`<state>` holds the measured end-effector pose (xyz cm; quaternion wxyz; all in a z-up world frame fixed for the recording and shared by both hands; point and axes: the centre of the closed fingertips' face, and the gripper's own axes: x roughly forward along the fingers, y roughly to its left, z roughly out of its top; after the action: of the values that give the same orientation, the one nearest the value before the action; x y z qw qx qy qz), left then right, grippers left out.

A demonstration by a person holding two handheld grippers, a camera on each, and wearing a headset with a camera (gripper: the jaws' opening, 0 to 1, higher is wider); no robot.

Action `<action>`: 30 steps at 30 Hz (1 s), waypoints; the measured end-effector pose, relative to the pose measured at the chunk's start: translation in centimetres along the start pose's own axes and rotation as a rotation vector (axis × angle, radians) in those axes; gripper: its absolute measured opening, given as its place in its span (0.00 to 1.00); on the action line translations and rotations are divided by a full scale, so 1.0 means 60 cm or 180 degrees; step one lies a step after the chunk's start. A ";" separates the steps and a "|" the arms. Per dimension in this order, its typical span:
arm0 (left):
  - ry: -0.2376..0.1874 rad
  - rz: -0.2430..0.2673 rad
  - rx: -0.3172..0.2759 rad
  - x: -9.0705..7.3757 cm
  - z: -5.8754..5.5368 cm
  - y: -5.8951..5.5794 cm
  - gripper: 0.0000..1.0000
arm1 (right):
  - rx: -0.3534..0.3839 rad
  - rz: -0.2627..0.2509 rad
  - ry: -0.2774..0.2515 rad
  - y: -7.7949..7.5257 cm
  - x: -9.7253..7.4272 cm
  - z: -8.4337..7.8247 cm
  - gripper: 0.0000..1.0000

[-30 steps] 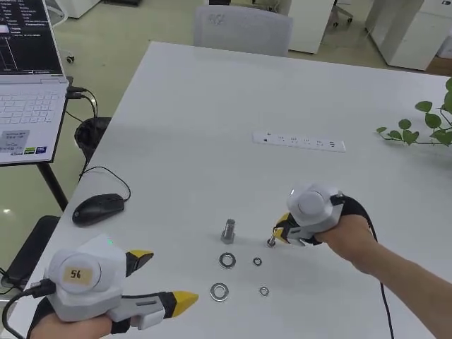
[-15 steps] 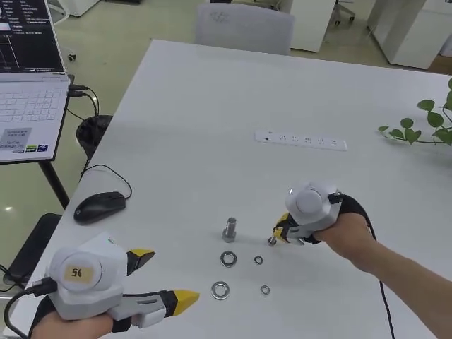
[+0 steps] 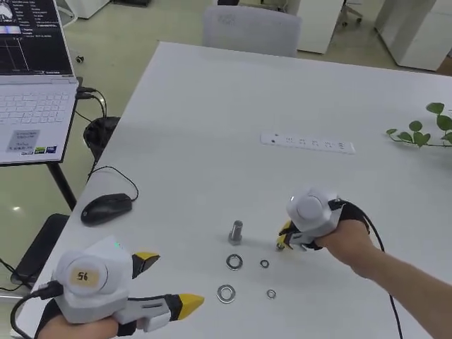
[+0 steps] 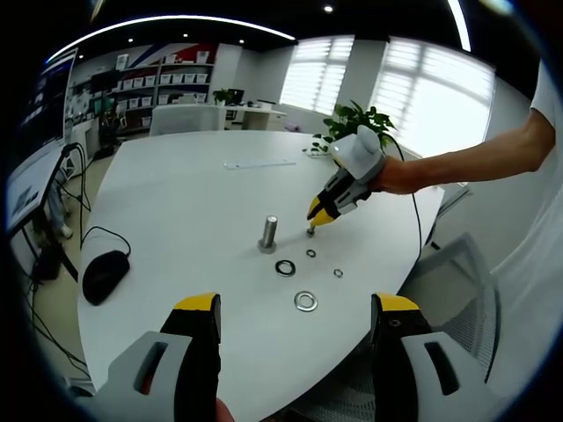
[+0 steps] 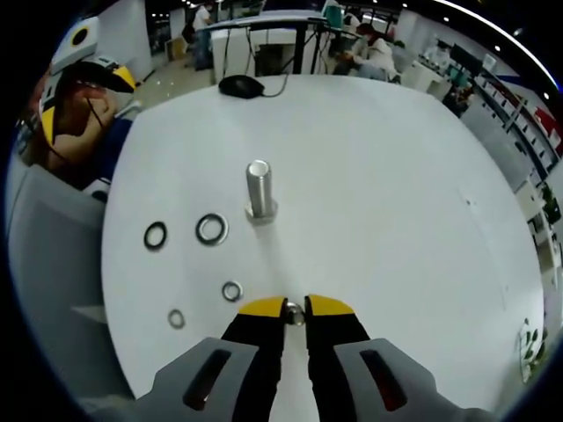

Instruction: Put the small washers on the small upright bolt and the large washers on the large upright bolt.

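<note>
While your right gripper (image 3: 283,238) has its yellow tips pinched almost together on the small bolt (image 5: 296,313), with only a narrow gap for the bolt between them, treat this step as seating that bolt square on the table (image 3: 212,127). It stands just to the right of the large bolt (image 3: 236,232), which is upright on its head and apart from your jaws. I judge that it needs to stand on its own before any washer goes on.

Check from the right gripper view that the shank is vertical, not leaning toward either jaw. Press it lightly down so the head sits flat, then open the jaws slowly and evenly. A jaw that drags on one side is likely to tip so small a part. Draw the gripper straight back along its own line, not sideways.

The small washers (image 3: 264,264) lie flat close by, one just beside the small bolt and one nearer you. The large washers (image 3: 234,263) lie flat in front of the large bolt. None is on a bolt yet, so mind you do not sweep them as you withdraw.

Your left gripper (image 3: 168,282) hovers at the near edge with its jaws spread wide and nothing in them. It looks well placed for the nearer large washer.
</note>
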<state>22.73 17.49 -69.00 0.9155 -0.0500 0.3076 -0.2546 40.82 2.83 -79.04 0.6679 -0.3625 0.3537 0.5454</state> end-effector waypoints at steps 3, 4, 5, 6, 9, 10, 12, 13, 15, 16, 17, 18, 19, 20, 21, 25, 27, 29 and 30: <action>0.0006 0.0000 -0.0007 0.000 -0.002 0.000 0.69 | -0.0019 0.0027 -0.0022 0.004 0.001 0.001 0.11; 0.0011 -0.0001 -0.0006 0.001 -0.003 0.001 0.69 | -0.0024 0.0034 -0.0023 0.005 0.001 0.001 0.11; 0.0014 -0.0003 -0.0008 0.001 -0.003 0.000 0.69 | -0.0032 0.0037 -0.0027 0.006 0.000 0.002 0.12; 0.0017 -0.0005 -0.0009 0.001 -0.004 0.000 0.69 | -0.0035 0.0040 -0.0037 0.006 0.000 0.003 0.12; 0.0019 -0.0007 -0.0004 0.002 -0.003 -0.001 0.69 | -0.0011 0.0028 -0.0059 0.004 -0.004 0.004 0.17; 0.0019 -0.0008 -0.0003 0.002 -0.003 -0.001 0.69 | -0.0001 0.0025 -0.0069 0.003 -0.004 0.004 0.18; 0.0017 -0.0009 0.0002 0.003 -0.002 -0.001 0.69 | 0.0006 0.0018 -0.0103 0.002 -0.010 0.005 0.18; 0.0018 -0.0010 0.0005 0.003 -0.001 -0.002 0.69 | 0.0008 0.0012 -0.0128 0.002 -0.012 0.005 0.18; 0.0021 -0.0010 0.0009 0.004 -0.001 -0.002 0.69 | 0.0021 -0.0005 -0.0143 -0.001 -0.017 0.004 0.19; 0.0020 -0.0011 0.0009 0.004 -0.001 -0.002 0.69 | 0.0027 -0.0016 -0.0151 -0.002 -0.020 0.005 0.20; 0.0020 -0.0010 0.0007 0.004 -0.002 -0.002 0.69 | 0.0040 -0.0036 -0.0166 -0.003 -0.024 0.004 0.21; 0.0020 -0.0009 0.0006 0.004 -0.002 -0.002 0.69 | 0.0056 -0.0046 -0.0178 -0.005 -0.026 0.003 0.21; 0.0020 -0.0008 0.0003 0.004 -0.003 -0.002 0.69 | 0.0100 -0.0069 -0.0209 -0.008 -0.032 0.002 0.22; 0.0017 -0.0007 -0.0001 0.003 -0.003 -0.002 0.69 | 0.0138 -0.0090 -0.0234 -0.011 -0.035 0.002 0.22; 0.0014 -0.0005 -0.0004 0.003 -0.002 -0.003 0.69 | 0.0170 -0.0109 -0.0272 -0.013 -0.041 0.001 0.22; 0.0007 0.0001 -0.0020 0.001 -0.003 -0.004 0.69 | 0.0311 -0.0169 -0.0351 -0.018 -0.058 -0.010 0.23; 0.0008 -0.0003 -0.0016 0.002 -0.004 -0.004 0.69 | 0.0380 -0.0212 -0.0352 -0.018 -0.067 -0.021 0.23; 0.0009 -0.0005 -0.0010 0.002 -0.004 -0.004 0.69 | 0.0415 -0.0242 -0.0329 -0.018 -0.071 -0.036 0.23; 0.0010 -0.0006 -0.0009 0.002 -0.005 -0.004 0.69 | 0.0436 -0.0254 -0.0315 -0.016 -0.072 -0.042 0.23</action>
<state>22.54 17.22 -69.23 0.9147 -0.0512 0.3094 -0.2550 40.91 -1.56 -76.43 0.7289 -0.3024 0.3421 0.5101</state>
